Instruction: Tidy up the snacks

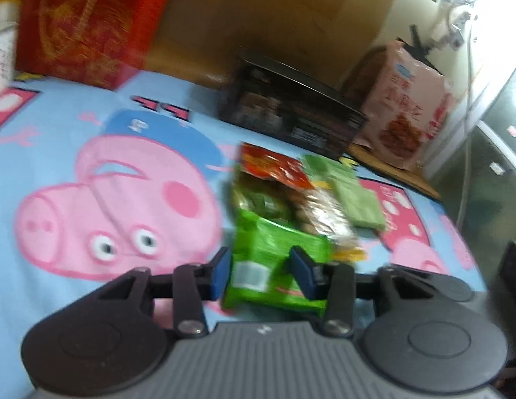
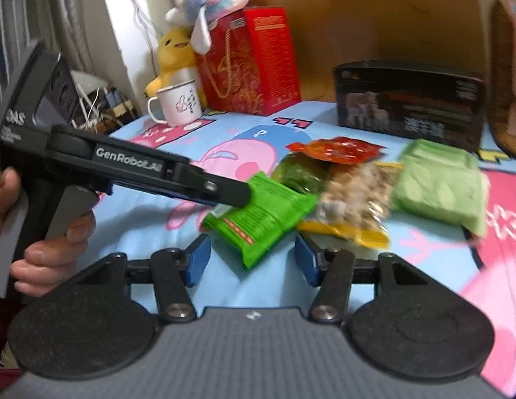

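Bright green crinkled snack packet (image 1: 274,266) sits clamped in your left hand-held gripper (image 1: 261,271), marked "GenRobot.AI"; your right hand-held gripper (image 2: 251,261) stands open just below it.

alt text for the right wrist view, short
The left gripper, held in a hand, grips a bright green snack packet on a cartoon pig bedsheet. The right gripper is open just below it, with more snack bags behind.
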A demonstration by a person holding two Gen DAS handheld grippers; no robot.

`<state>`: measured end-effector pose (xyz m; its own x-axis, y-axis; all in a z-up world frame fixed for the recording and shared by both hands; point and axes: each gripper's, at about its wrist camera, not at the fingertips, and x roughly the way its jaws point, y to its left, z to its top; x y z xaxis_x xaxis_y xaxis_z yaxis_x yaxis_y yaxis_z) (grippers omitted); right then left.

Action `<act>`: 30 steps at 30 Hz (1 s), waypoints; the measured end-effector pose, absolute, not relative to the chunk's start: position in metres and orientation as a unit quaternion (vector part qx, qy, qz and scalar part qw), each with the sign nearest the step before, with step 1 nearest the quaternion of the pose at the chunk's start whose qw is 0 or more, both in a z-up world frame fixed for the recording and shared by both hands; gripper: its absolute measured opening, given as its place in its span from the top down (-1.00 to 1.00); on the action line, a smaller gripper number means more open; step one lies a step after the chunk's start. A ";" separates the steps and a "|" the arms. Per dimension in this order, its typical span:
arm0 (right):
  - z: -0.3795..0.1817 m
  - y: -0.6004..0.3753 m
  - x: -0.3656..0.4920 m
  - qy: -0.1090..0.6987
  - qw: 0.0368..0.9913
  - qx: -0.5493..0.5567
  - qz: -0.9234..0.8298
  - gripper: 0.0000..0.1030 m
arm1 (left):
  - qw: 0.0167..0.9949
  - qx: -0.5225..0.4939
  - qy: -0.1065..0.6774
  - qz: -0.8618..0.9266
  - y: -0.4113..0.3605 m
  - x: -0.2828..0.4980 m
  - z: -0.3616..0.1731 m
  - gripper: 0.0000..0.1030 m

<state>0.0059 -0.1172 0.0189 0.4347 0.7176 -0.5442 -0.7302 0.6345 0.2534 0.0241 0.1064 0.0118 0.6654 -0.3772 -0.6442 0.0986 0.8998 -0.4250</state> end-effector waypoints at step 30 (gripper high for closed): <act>0.051 -0.198 0.127 0.219 0.920 0.114 0.305 -0.07 | 0.958 -0.012 0.284 -0.034 0.017 0.169 0.076 0.04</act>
